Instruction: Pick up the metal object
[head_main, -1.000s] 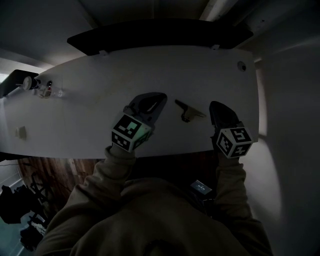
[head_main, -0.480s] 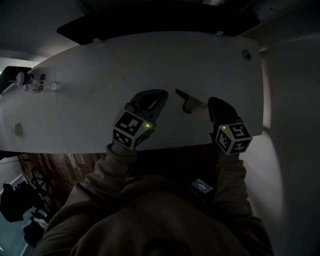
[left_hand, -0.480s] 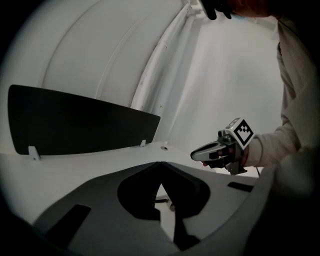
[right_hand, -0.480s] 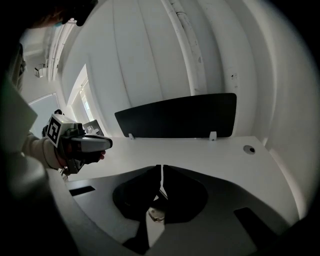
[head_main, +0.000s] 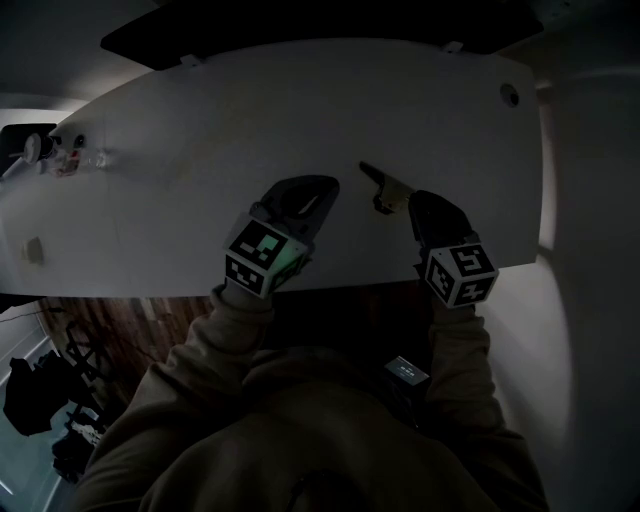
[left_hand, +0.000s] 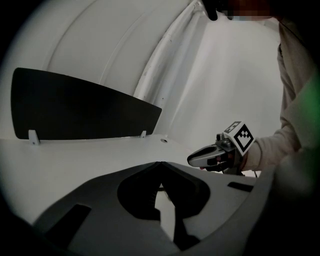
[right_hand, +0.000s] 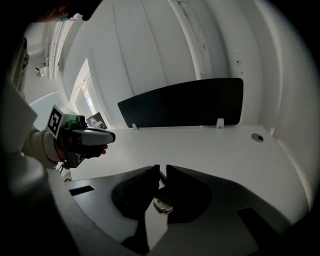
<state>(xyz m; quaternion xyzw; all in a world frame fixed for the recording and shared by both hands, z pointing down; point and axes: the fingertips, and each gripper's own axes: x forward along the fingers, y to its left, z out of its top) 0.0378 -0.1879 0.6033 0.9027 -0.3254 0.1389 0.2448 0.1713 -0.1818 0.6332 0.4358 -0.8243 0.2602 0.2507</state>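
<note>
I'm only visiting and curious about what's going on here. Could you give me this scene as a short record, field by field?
surface: white desk, black panel along its far edge
target: metal object, lying on the desk
left gripper: jaws together, empty
right gripper: jaws together, empty, tip close to the metal object; contact unclear
held: nothing

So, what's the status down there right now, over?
Both shut and empty: left gripper, right gripper. Metal object lying on the white desk, just ahead of the right gripper's tips, not gripped. Nothing between them.
</note>
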